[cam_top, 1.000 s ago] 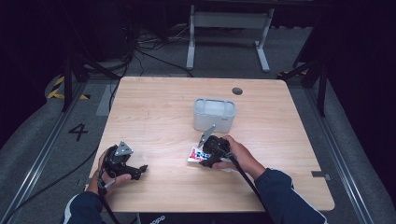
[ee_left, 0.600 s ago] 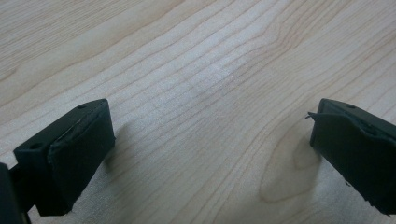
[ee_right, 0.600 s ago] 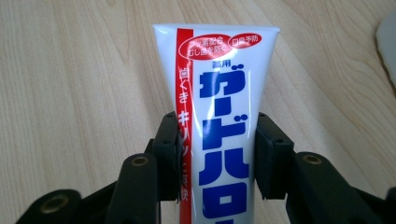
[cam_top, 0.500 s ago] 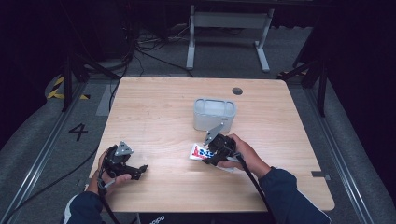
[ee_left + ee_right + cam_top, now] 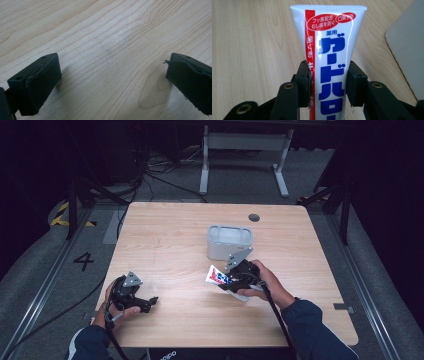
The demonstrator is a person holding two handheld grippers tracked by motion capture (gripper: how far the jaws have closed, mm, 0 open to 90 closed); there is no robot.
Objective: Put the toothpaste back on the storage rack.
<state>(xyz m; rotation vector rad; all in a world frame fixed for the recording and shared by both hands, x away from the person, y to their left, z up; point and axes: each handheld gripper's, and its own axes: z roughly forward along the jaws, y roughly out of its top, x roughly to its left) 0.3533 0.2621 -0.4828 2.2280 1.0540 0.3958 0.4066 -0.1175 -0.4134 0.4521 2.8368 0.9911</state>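
Observation:
A white toothpaste tube (image 5: pixel 215 275) with blue and red lettering is held just above the wooden table (image 5: pixel 165 235), in front of the grey container (image 5: pixel 229 241). My right gripper (image 5: pixel 226 281) is shut on it. In the right gripper view both pads (image 5: pixel 305 82) press the tube (image 5: pixel 332 50) at its sides, and its flat crimped end points away from me. The jaws have just been closing further on the tube. My left gripper (image 5: pixel 146 301) rests at the table's near left, open. Its two jaws (image 5: pixel 112 77) stand wide apart over bare wood with nothing between them.
The grey container stands upright near the table's middle, just beyond the right hand; its edge (image 5: pixel 409 50) shows at the right of the right gripper view. A dark round hole (image 5: pixel 254 217) sits near the far edge. Cables and a metal stand lie on the floor behind.
The right gripper has risen a little with the toothpaste tube, lifting it off the table and nearer the container. The left gripper has stayed in place.

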